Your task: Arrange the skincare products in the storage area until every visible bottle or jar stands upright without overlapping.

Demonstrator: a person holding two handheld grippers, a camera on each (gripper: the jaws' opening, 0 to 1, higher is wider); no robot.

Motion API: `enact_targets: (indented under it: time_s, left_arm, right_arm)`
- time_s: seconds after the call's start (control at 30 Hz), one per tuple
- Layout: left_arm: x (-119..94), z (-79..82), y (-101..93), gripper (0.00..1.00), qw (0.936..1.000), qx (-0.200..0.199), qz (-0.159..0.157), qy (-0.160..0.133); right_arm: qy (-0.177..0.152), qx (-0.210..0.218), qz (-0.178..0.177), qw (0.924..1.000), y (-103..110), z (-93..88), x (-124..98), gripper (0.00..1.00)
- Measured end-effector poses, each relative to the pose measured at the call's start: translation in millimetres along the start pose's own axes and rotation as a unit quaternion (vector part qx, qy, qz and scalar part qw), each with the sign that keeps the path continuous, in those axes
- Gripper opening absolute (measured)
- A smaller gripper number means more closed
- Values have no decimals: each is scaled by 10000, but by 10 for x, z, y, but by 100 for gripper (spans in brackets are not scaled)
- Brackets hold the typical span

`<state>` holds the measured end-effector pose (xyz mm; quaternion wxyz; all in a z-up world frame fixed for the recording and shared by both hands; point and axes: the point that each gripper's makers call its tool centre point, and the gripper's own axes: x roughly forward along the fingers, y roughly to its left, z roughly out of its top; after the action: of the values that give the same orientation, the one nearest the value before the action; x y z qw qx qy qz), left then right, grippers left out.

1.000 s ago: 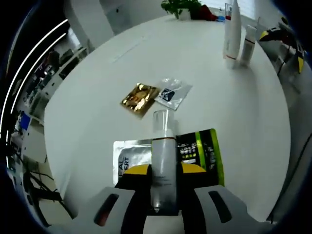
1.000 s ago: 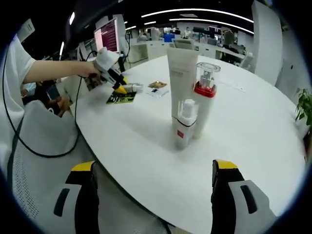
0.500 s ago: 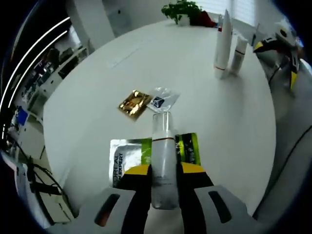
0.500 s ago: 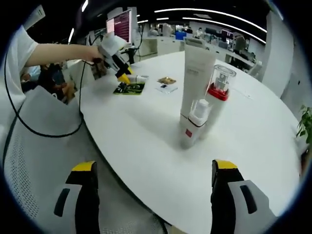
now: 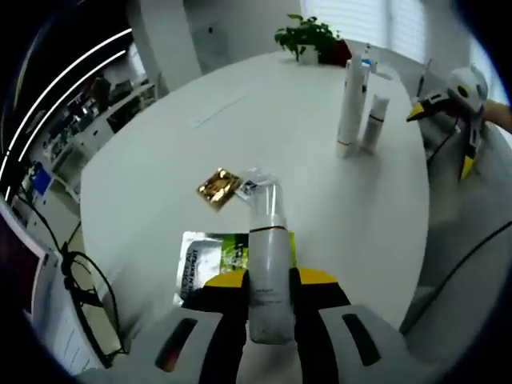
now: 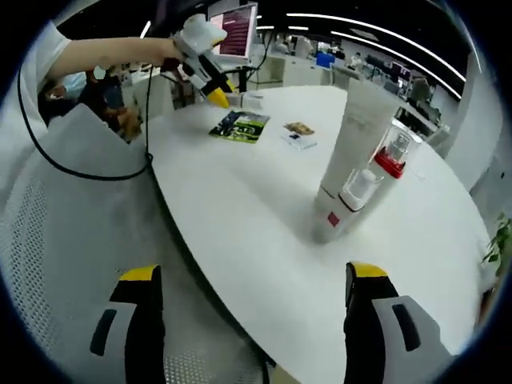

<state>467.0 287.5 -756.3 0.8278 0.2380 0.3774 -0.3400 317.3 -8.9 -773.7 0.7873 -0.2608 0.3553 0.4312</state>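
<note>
My left gripper (image 5: 270, 282) is shut on a white bottle (image 5: 268, 264) with a clear cap, held above the table over a green and silver sachet (image 5: 228, 254). Far across the table a tall white tube (image 5: 350, 108) and a small tube (image 5: 373, 124) stand upright. In the right gripper view the same tall tube (image 6: 357, 140), a small white-capped bottle (image 6: 346, 210) and a red-collared pump bottle (image 6: 393, 150) stand close together. My right gripper (image 6: 252, 320) is open off the table's edge, with nothing between its jaws. The left gripper (image 6: 204, 64) shows there at the far side.
A gold sachet (image 5: 218, 186) and a clear sachet (image 5: 251, 182) lie on the round white table (image 5: 304, 160). A potted plant (image 5: 308, 36) stands at the far rim. A white mesh chair (image 6: 64, 240) is beside the table, and a person's arm (image 6: 104, 52) reaches in.
My left gripper has risen with the bottle, so the table and sachets look farther off. My right gripper has drawn back from the upright group, still open.
</note>
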Motion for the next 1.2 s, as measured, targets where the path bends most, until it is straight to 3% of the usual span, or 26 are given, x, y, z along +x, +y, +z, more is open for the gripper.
enact_targets:
  time_s: [0.13, 0.33, 0.4, 0.47, 0.6, 0.67, 0.77, 0.97, 1.07, 1.2]
  left_arm:
    - [-90, -59, -53, 26, 10000, -25, 26, 23]
    - [-204, -106, -64, 26, 9999, -168, -6, -31]
    - [-235, -77, -61, 26, 9997, -220, 13, -82]
    - [-252, -46, -68, 26, 9996, -262, 12, -110]
    - [-328, 18, -76, 26, 10000, -74, 40, -31]
    - [-374, 29, -17, 26, 9999, 82, 92, 40]
    - [-484, 81, 17, 26, 9999, 59, 108, 72]
    - [-689, 171, -43, 26, 9998, -53, -72, -197]
    - [-861, 228, -200, 26, 9986, -247, -239, -400]
    - [-876, 325, -349, 26, 9940, -481, -548, -809]
  right_arm:
    - [47, -198, 40, 9998, 59, 11, 5, 94]
    - [53, -170, 44, 9998, 34, -12, 0, 94]
    - [73, -367, -68, 9993, -21, -4, -4, 93]
    - [-18, -303, -114, 9995, -47, 23, -16, 93]
    - [69, -495, -211, 9985, -73, -7, -11, 92]
    - [25, -416, -96, 9991, -27, 9, -7, 93]
    - [15, -471, -166, 9987, -54, 21, -7, 94]
    - [-144, -437, -161, 9988, -51, 111, -26, 95]
    - [-244, -422, -136, 9987, -47, 177, -39, 95]
    - [-593, -234, -113, 9979, -60, 350, -105, 95]
